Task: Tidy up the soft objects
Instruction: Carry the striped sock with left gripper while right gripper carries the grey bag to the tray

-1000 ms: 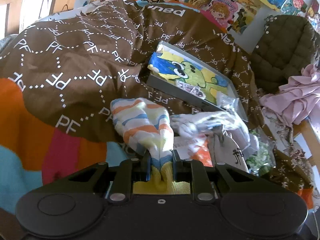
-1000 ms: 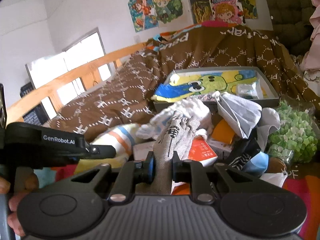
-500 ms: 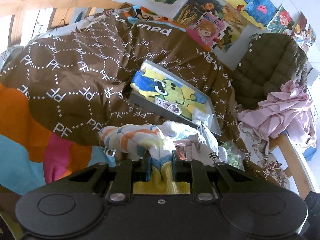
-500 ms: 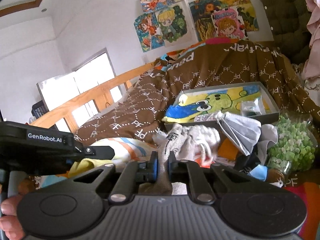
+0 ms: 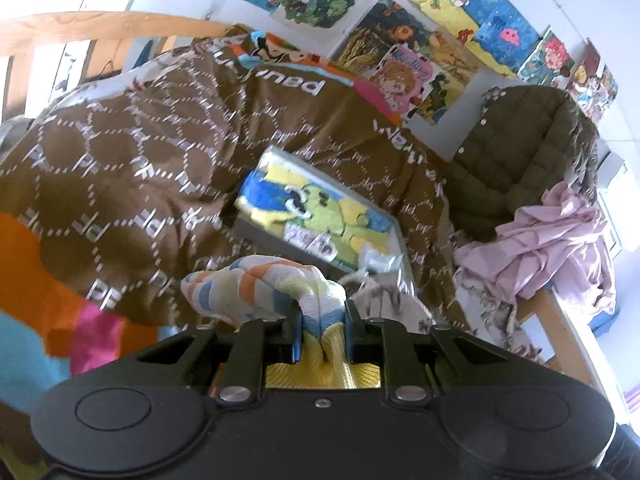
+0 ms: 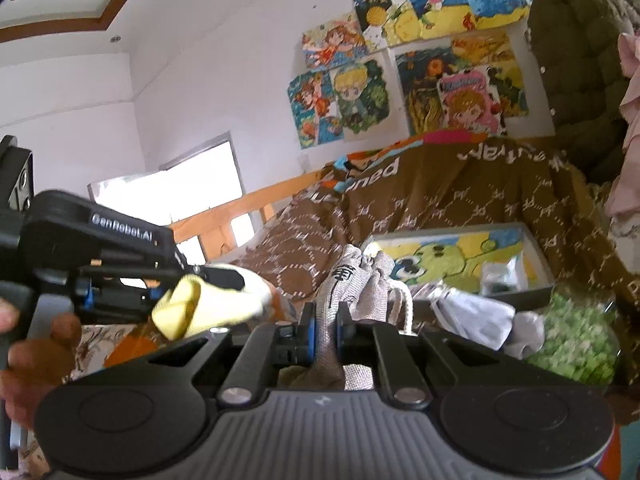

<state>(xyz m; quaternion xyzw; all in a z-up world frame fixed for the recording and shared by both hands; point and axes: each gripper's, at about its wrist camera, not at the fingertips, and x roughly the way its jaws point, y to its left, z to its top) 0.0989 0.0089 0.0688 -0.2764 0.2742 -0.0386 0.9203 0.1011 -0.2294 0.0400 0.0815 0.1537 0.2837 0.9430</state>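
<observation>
Moved: both grippers had risen off the bed, lifting their cloths.
Left gripper [image 5: 322,330]: clamped on striped sock [image 5: 260,290].
Right gripper [image 6: 323,330]: clamped on grey pouch [image 6: 352,280].
Tray [image 6: 516,298]: ahead, beyond the pouch, nearer the right gripper.

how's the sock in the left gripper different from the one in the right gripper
The striped sock in the left gripper has orange, blue, yellow and white bands; the grey sock in the right gripper is plain grey knit with a dark printed mark. The striped sock looks thick and fluffy and bulges out leftward, while the grey sock looks thinner and stands up above its jaws. Both are clamped mid-fabric and held above the brown bedspread.
</observation>
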